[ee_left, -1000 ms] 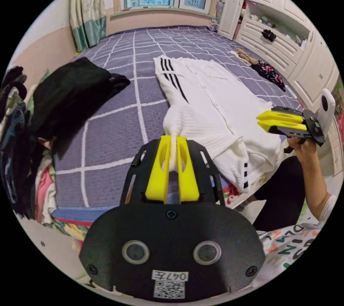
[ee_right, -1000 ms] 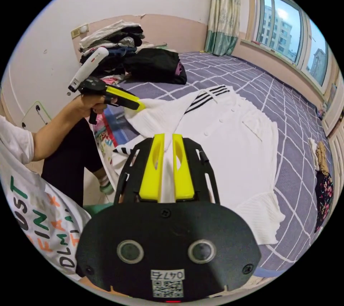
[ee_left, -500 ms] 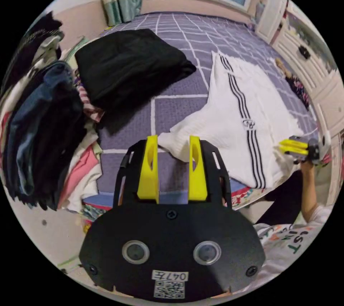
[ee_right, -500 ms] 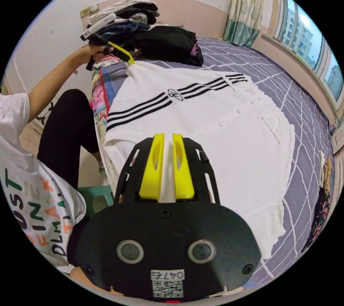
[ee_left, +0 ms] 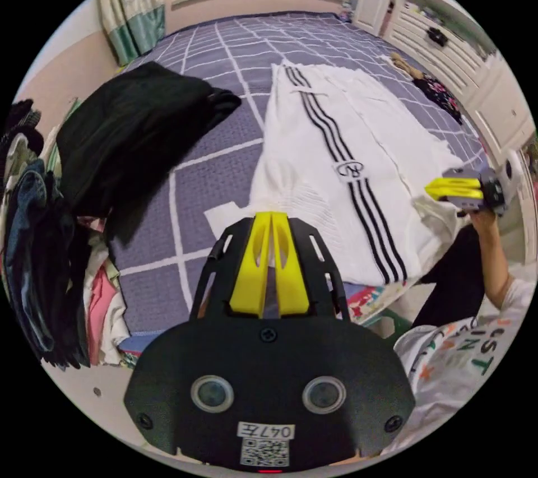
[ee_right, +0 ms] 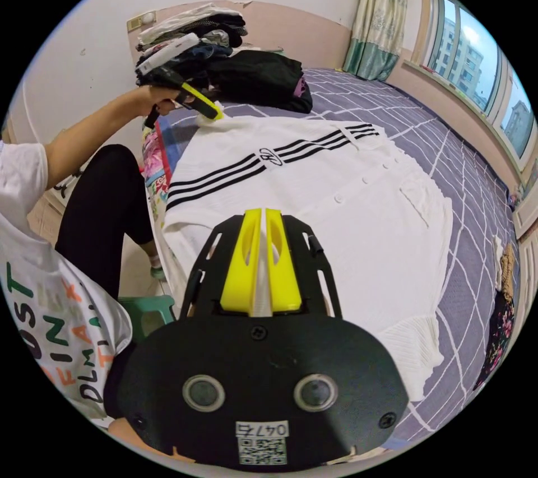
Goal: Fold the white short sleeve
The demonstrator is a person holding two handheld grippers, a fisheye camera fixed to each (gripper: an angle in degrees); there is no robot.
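The white short sleeve shirt (ee_left: 386, 153) with black stripes lies spread flat, buttons up, across the purple checked bed (ee_left: 224, 52). My left gripper (ee_left: 270, 217) is shut on the ribbed sleeve end near the bed's edge. In the right gripper view the shirt (ee_right: 347, 203) stretches out ahead, and my right gripper (ee_right: 258, 214) is shut on white fabric at its near edge. A hand holds the left gripper (ee_right: 208, 110) at the shirt's far corner. In the left gripper view, a hand holds the right gripper (ee_left: 445, 189) pinching the shirt's opposite side.
A folded black garment (ee_left: 140, 125) lies on the bed beside the shirt. A pile of clothes (ee_right: 190, 35) is stacked against the wall. White cupboards (ee_left: 448, 35) line the far side, and a floral cloth (ee_left: 437, 94) lies near them. A green stool (ee_right: 148, 312) stands by the person's leg.
The left gripper let go of the bunched fabric, stood open half a second ago, and is shut again on the sleeve end. The shirt has gone from folded over to spread flat.
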